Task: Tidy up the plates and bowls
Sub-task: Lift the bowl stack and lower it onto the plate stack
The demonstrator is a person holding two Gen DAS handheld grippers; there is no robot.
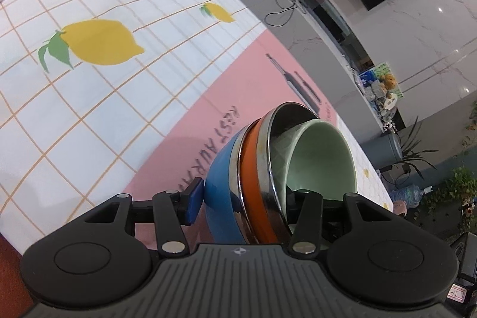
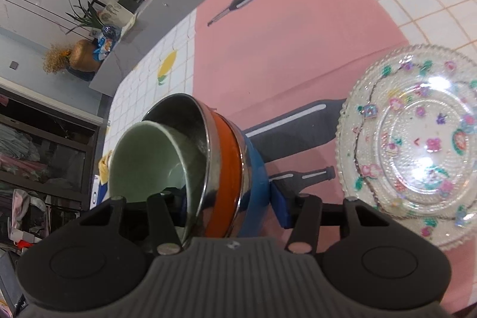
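- The left gripper (image 1: 247, 207) points down at a slant over the pink placemat (image 1: 190, 139). Its jaws are clamped across the stack of nested bowls (image 1: 268, 169), with one blue pad (image 1: 195, 200) pressed on the blue outer wall; the other pad is hidden inside the stack.
- The right gripper (image 2: 229, 207) tilts down the same way and grips the same stack from the opposite side, its blue pad (image 2: 281, 206) against the blue wall and the other finger reaching inside the bowls.
- The stack is tipped steeply on its side between the two grippers, above the placemat; whether it still touches the mat cannot be told.
- Outermost is a blue bowl (image 1: 222, 184), then an orange-banded bowl (image 1: 253, 166) with a shiny steel rim, and innermost a pale green bowl (image 1: 322, 157).
- A clear glass plate (image 2: 417, 145) with coloured flower decoration and a beaded edge lies on the placemat just beside the stack, in the right wrist view.
- The placemat carries printed bottle and cutlery shapes and the word "RESTAURANT", partly covered by the stack.
- Around the placemat spreads a white gridded tablecloth (image 1: 89, 109) with lemon prints.
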